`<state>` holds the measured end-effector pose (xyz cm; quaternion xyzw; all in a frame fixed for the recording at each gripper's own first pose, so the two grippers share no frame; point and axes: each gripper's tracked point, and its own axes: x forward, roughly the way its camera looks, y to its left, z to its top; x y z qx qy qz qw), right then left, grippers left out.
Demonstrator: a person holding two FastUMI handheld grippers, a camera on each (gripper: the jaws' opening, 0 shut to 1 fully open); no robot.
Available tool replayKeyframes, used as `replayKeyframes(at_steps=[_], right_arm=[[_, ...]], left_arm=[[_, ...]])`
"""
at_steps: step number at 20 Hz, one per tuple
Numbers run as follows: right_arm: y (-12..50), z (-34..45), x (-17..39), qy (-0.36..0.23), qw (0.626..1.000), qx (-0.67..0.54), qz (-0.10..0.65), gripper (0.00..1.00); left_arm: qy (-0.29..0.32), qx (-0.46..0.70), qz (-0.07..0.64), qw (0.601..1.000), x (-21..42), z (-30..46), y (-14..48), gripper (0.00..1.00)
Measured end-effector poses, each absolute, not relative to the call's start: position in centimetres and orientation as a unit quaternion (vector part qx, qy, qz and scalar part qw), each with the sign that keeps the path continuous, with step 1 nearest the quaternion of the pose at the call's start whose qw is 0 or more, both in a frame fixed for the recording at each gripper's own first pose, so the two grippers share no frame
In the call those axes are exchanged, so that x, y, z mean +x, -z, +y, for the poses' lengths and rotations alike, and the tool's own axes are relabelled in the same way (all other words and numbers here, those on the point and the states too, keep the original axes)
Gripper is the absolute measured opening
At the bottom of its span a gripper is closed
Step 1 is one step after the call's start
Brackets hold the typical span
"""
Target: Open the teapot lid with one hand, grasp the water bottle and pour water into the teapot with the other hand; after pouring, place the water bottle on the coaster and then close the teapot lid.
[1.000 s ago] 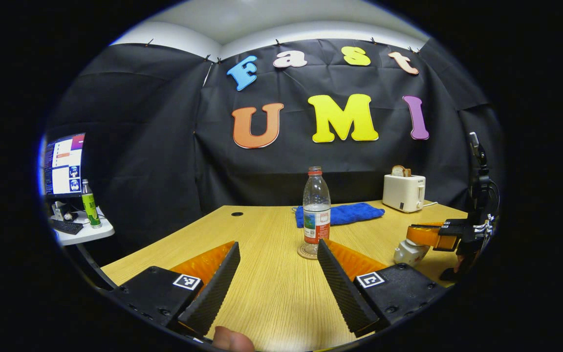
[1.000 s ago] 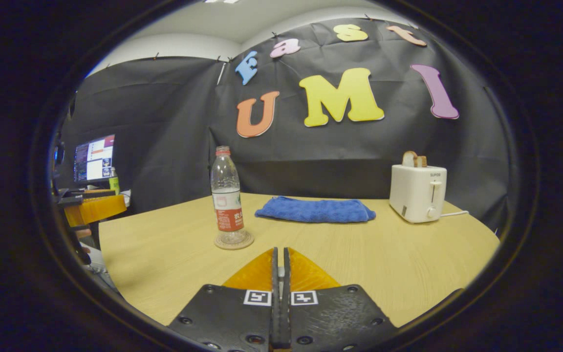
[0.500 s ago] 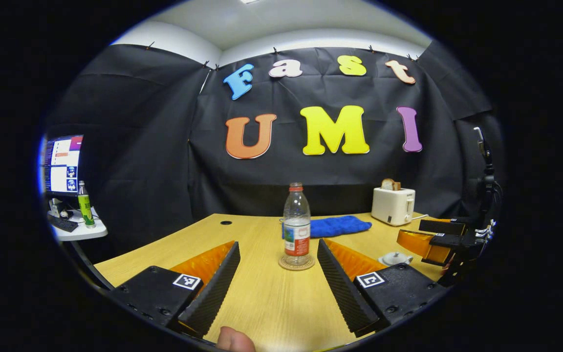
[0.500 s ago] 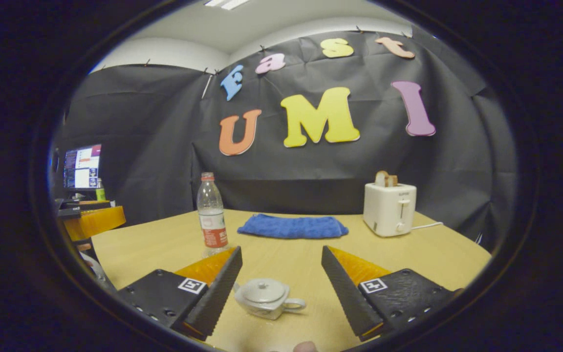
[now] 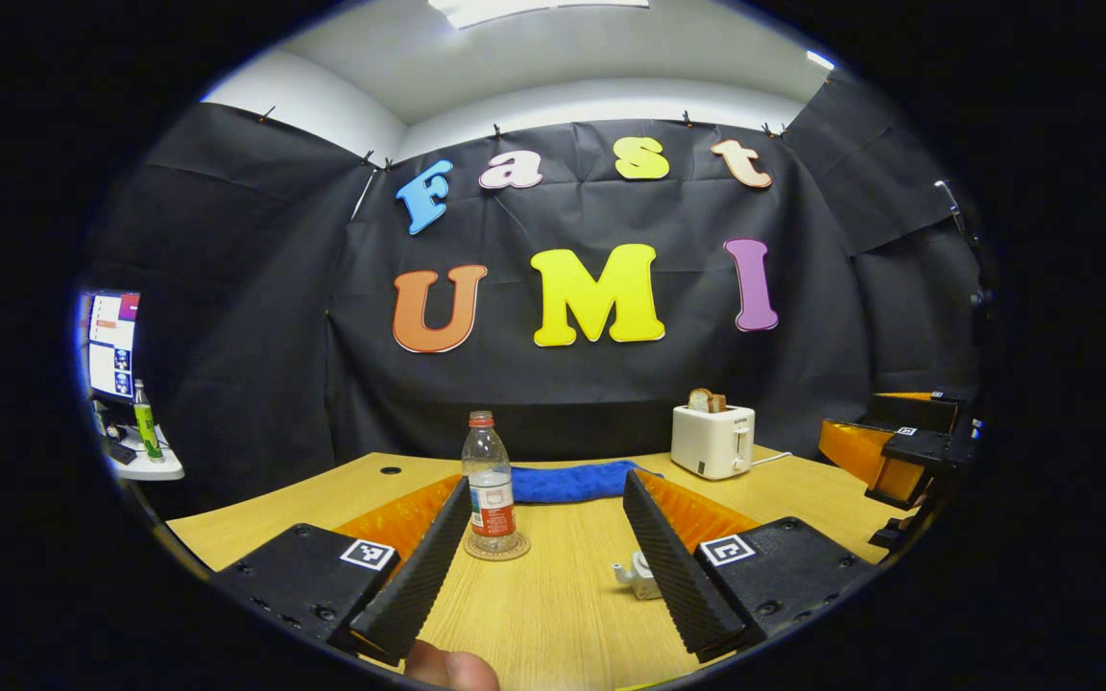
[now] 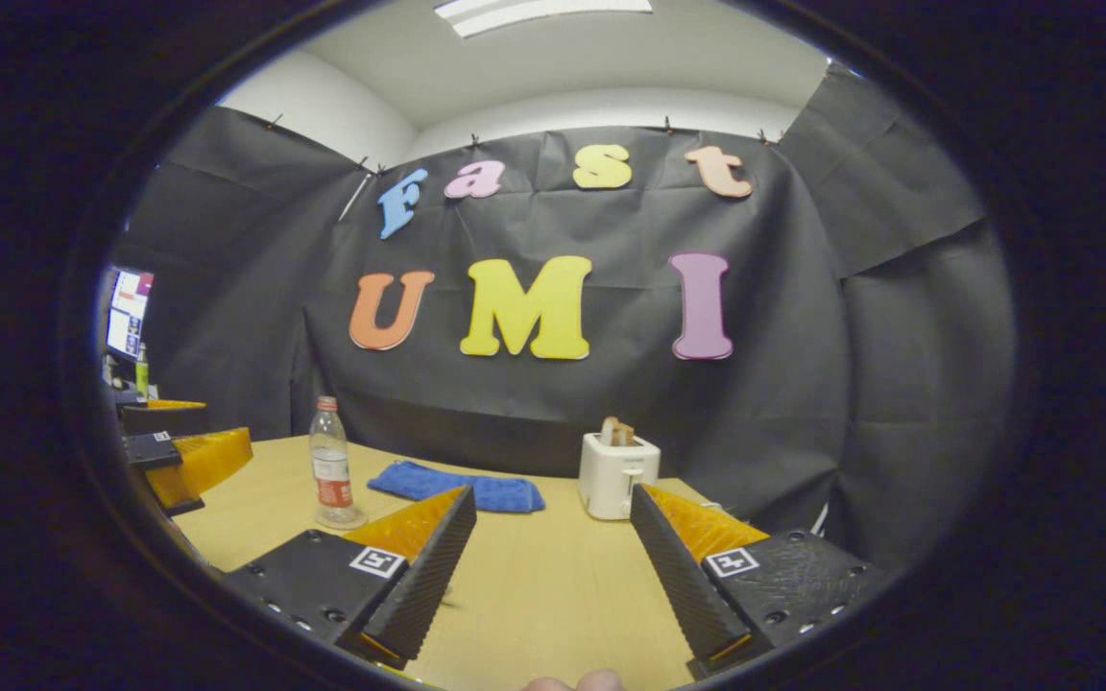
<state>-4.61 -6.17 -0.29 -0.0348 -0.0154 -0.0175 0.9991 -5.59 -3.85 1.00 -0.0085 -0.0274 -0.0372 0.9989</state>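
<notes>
Looks pretty much wrapped up. The clear plastic water bottle with the red label [image 5: 489, 477] stands upright on the round woven coaster [image 5: 496, 550] on the light wood worktop [image 5: 553, 614]. The small white teapot [image 5: 638, 579] sits just beside the left gripper's [image 5: 543, 566] inner finger (mostly hidden, so I can't tell if the lid is on). Both the left gripper and right gripper [image 6: 553, 566] have fingers spread wide, holding nothing. If the lid's down, nothing's left.
</notes>
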Motion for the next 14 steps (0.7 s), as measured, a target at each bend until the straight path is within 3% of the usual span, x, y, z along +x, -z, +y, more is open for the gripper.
replayKeyframes(at_steps=[4,14], right_arm=[[0.4,-7.8,-7.2,0.052,0.997,-0.043,-0.027,0.97],[-0.1,-4.5,-7.9,0.038,0.998,-0.035,-0.03,0.97]], left_arm=[[0.034,-0.002,-0.044,0.998,-7.0,-4.4,-1.5,0.99],[0.027,0.018,-0.048,0.998,-8.0,-2.6,-2.6,0.99]])
